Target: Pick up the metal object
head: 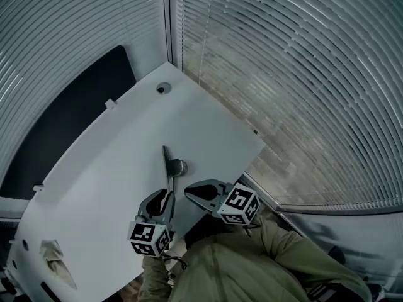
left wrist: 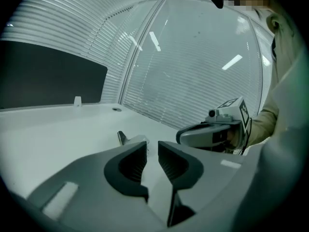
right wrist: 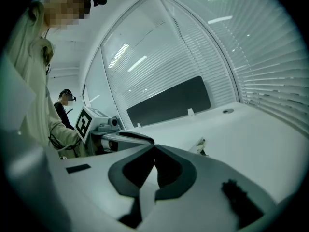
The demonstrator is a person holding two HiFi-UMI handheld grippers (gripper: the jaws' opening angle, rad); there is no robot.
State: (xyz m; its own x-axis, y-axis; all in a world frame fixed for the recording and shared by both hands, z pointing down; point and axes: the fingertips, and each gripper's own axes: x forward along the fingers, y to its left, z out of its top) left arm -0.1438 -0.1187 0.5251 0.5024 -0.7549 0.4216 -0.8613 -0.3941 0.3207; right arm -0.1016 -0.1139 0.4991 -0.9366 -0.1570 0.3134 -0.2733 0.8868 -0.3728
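Note:
The metal object [head: 171,167], a thin bar with a small bracket on its side, lies flat on the white table [head: 113,162]. My left gripper [head: 161,197] hovers at the bar's near end, jaws a small gap apart with nothing between them; in the left gripper view [left wrist: 152,151] the metal object [left wrist: 126,138] lies just beyond the left jaw. My right gripper [head: 194,192] sits to the right of the bar near the table's edge. In the right gripper view its tips [right wrist: 154,150] meet, shut and empty, and the metal object [right wrist: 200,145] shows to the right.
A round grommet hole [head: 163,88] sits at the table's far corner. A crumpled cloth [head: 54,257] lies at the near left. A dark panel [head: 75,118] stands behind the table, and slatted blinds [head: 283,74] line the windows. Another person [right wrist: 65,105] stands in the background.

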